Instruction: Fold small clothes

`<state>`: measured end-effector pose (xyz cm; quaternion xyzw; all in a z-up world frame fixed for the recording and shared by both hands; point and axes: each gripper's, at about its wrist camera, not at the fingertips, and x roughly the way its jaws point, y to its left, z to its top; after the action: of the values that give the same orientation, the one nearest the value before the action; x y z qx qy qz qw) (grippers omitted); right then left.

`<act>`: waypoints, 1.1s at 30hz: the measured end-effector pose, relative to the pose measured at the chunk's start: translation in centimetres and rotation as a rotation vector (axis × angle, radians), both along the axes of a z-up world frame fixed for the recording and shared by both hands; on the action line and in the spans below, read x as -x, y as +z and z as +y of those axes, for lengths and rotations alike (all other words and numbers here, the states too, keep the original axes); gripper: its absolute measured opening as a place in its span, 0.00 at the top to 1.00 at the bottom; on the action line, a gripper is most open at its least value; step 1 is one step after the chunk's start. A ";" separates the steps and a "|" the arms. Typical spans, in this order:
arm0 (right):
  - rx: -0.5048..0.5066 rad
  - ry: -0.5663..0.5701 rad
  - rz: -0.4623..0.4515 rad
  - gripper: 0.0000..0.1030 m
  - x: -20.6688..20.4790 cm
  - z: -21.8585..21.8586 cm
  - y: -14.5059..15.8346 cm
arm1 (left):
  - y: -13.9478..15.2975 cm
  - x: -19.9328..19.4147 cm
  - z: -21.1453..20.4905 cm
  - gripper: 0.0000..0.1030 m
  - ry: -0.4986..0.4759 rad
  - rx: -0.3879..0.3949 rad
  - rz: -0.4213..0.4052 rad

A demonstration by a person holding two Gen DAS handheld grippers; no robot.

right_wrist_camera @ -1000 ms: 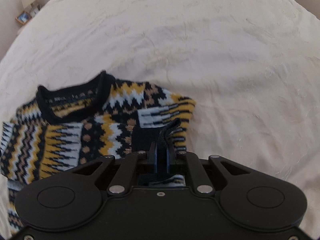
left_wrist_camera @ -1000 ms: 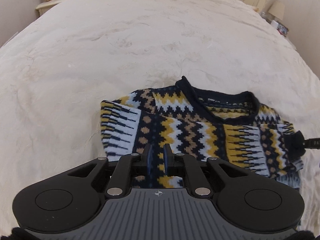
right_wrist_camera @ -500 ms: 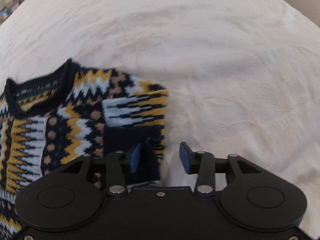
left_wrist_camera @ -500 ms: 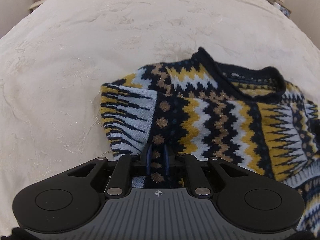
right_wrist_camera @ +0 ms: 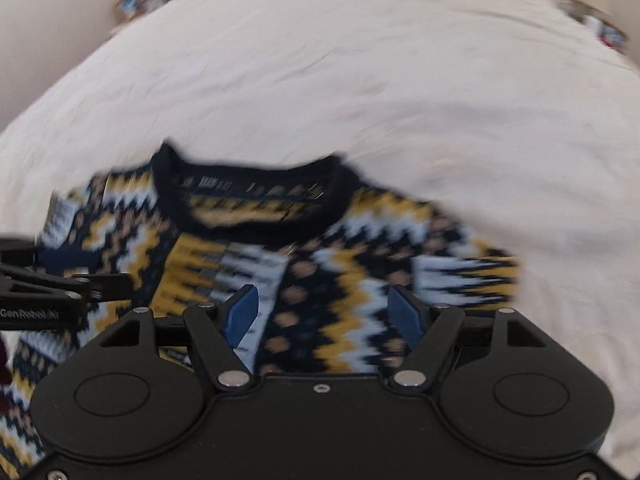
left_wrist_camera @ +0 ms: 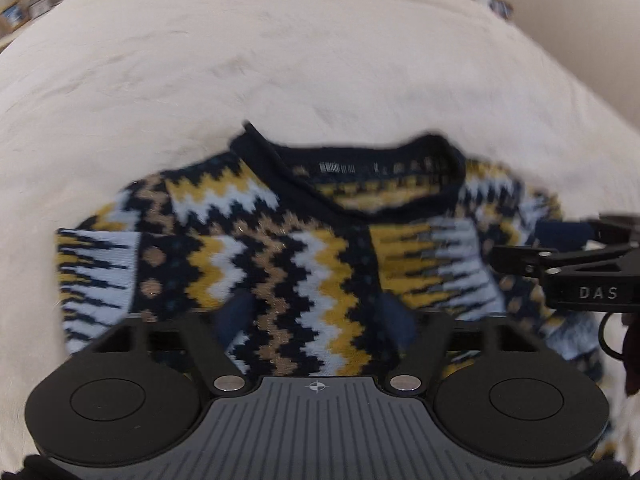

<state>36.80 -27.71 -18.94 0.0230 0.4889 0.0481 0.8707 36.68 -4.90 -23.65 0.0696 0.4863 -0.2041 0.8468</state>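
A small knitted sweater (left_wrist_camera: 288, 248) with navy, yellow, white and tan zigzags lies on the cream bed cover, its navy collar on the far side and both sleeves folded in over the body. It also shows in the right wrist view (right_wrist_camera: 320, 264). My left gripper (left_wrist_camera: 316, 316) is open and empty, low over the sweater's near part. My right gripper (right_wrist_camera: 324, 312) is open and empty, also over the sweater's near part. The right gripper shows at the right edge of the left view (left_wrist_camera: 568, 264); the left gripper shows at the left edge of the right view (right_wrist_camera: 60, 284).
The cream bed cover (left_wrist_camera: 280, 60) spreads wide around the sweater (right_wrist_camera: 400, 80). Blurred bedside furniture with small items stands at the far corners (left_wrist_camera: 24, 12) (right_wrist_camera: 140, 0). Both views are motion-blurred.
Both grippers let go of the sweater and opened, the right first, then the left. Both have drawn in over the middle of the sweater, which now lies with its sleeves folded in.
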 end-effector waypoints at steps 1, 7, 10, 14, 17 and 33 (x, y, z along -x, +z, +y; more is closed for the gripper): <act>0.008 0.007 0.018 0.27 -0.3 0.3 -0.8 | -0.6 -0.1 -0.1 0.22 -0.007 -0.024 0.004; 0.046 0.007 0.038 0.23 0.2 -1.5 -3.1 | -1.8 0.1 1.0 0.14 -0.052 -0.047 -0.014; 0.068 0.000 0.039 0.20 0.7 -1.5 -2.1 | -0.5 0.5 1.8 0.14 -0.033 -0.044 -0.011; 0.033 -0.018 -0.008 0.20 2.4 -1.4 0.0 | 1.1 3.4 3.3 0.14 0.006 -0.017 -0.019; 0.046 0.039 0.005 0.20 4.4 0.2 0.2 | 1.1 6.5 3.6 0.13 -0.029 -0.036 -0.009; 0.118 -0.094 0.186 0.13 13.0 -1.1 -2.5 | -1.8 14.3 7.8 0.13 -0.032 -0.095 0.093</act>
<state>23.82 -28.84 -21.43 -0.0008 0.5681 -0.0241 0.8226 22.41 2.87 -25.42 0.1080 0.5330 -0.1975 0.8156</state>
